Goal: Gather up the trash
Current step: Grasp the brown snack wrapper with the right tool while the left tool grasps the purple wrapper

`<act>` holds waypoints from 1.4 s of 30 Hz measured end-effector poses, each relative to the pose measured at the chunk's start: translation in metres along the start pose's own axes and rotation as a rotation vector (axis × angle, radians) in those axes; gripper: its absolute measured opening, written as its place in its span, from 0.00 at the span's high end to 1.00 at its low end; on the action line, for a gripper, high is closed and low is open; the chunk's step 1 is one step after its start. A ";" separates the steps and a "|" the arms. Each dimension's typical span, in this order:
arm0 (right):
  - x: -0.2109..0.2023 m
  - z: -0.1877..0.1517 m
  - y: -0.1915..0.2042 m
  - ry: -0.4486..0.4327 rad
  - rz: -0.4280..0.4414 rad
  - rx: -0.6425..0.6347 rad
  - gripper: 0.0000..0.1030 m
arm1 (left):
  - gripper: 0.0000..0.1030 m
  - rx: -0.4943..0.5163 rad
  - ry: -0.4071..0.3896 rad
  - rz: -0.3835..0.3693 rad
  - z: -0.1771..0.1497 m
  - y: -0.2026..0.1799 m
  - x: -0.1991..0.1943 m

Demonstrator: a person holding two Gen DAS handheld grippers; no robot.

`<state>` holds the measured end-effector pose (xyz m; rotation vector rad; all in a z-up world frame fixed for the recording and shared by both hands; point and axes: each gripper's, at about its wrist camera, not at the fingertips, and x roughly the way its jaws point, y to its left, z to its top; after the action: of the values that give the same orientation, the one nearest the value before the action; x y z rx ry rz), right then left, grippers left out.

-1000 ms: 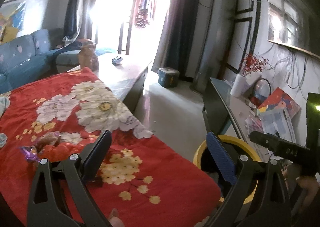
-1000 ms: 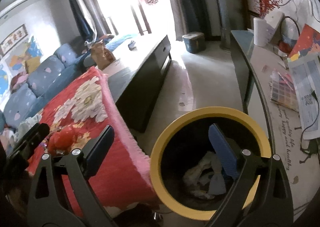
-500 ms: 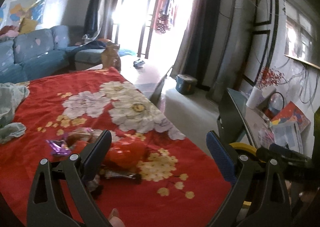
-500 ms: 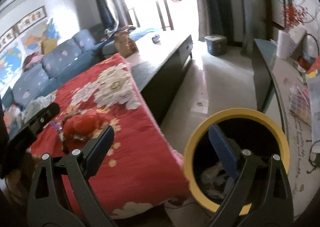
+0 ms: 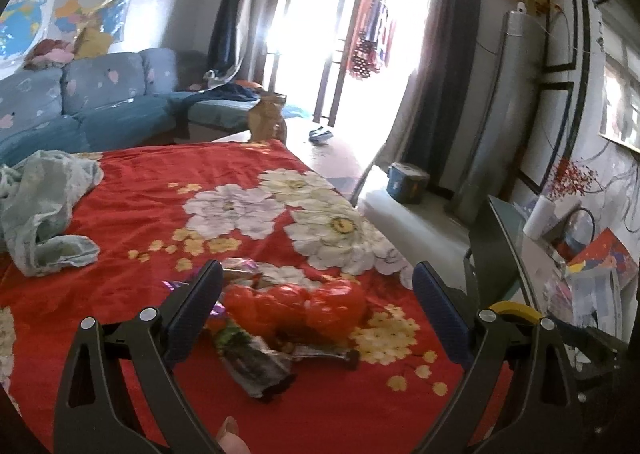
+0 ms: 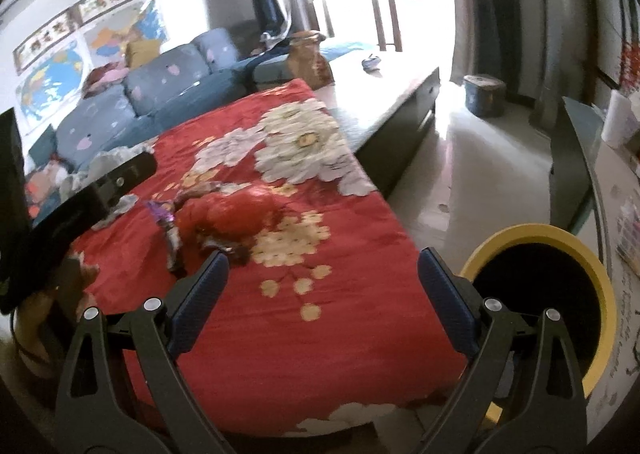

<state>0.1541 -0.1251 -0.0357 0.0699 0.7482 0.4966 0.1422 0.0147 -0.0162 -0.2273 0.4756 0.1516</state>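
Your left gripper (image 5: 316,306) and right gripper (image 6: 322,290) both hang spread and empty. You look mid-reach: next, pinch the red bag (image 5: 296,304), then carry it to the yellow bin (image 6: 560,294).

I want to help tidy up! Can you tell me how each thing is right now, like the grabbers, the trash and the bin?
Left gripper: open, empty, over the trash.
Right gripper: open, empty.
Red bag: crumpled, lying on the cloth.
Wrappers: loose beside the bag.
Bin: upright, uncovered, on the floor.
Red cloth: spread flat.
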 end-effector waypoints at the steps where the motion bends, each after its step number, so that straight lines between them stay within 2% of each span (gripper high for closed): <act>1: 0.001 0.000 0.003 0.001 0.005 -0.006 0.15 | 0.10 -0.007 -0.003 0.007 0.001 0.005 -0.001; 14: 0.021 -0.002 0.052 0.041 0.102 -0.083 0.16 | 0.10 -0.123 -0.001 0.106 0.011 0.074 -0.006; 23: 0.041 -0.008 0.087 0.090 0.176 -0.143 0.30 | 0.11 -0.174 0.015 0.150 0.014 0.112 -0.006; 27: 0.055 -0.011 0.099 0.118 0.201 -0.156 0.39 | 0.18 -0.181 0.031 0.148 0.013 0.122 -0.003; 36: 0.079 -0.018 0.116 0.165 0.230 -0.170 0.57 | 0.37 -0.208 0.084 0.091 0.005 0.133 0.009; 40: 0.091 -0.019 0.121 0.183 0.240 -0.164 0.62 | 0.50 -0.211 0.113 0.060 0.001 0.135 0.016; 42: 0.096 -0.019 0.123 0.191 0.245 -0.159 0.63 | 0.52 -0.217 0.125 0.045 -0.001 0.136 0.020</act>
<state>0.1512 0.0246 -0.0816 -0.0352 0.8895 0.8025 0.1322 0.1471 -0.0508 -0.4405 0.5894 0.2343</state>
